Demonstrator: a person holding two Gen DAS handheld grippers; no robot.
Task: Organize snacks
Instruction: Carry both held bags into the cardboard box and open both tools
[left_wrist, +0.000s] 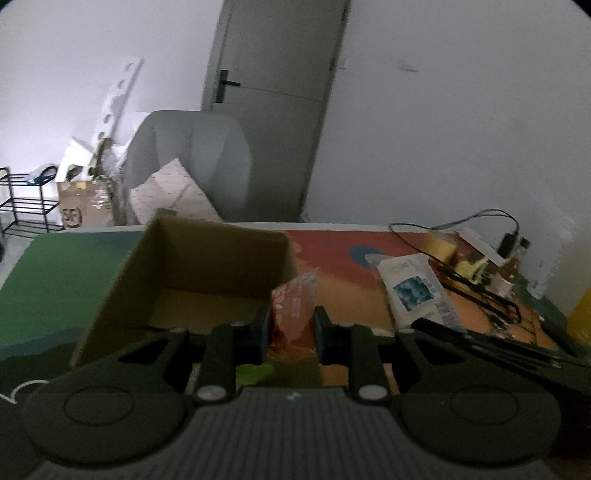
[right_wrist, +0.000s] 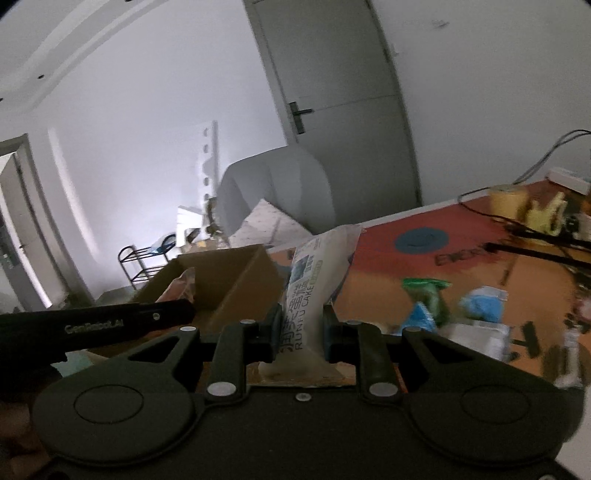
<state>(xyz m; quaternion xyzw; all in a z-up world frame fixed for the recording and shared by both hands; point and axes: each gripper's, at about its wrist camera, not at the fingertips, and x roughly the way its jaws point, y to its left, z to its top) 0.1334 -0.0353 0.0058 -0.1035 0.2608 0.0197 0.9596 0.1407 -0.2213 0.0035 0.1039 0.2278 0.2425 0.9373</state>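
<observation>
My left gripper is shut on an orange-red snack packet and holds it at the near right corner of an open cardboard box. My right gripper is shut on a white cake packet marked RUNFU CAKE, held upright just right of the same box. The cake packet also shows in the left wrist view. The orange packet and the left gripper's body show over the box in the right wrist view.
Green and blue snack packets lie on the orange table mat to the right. Cables, a tape roll and small clutter sit at the table's far right. A grey armchair and boxes stand behind the table.
</observation>
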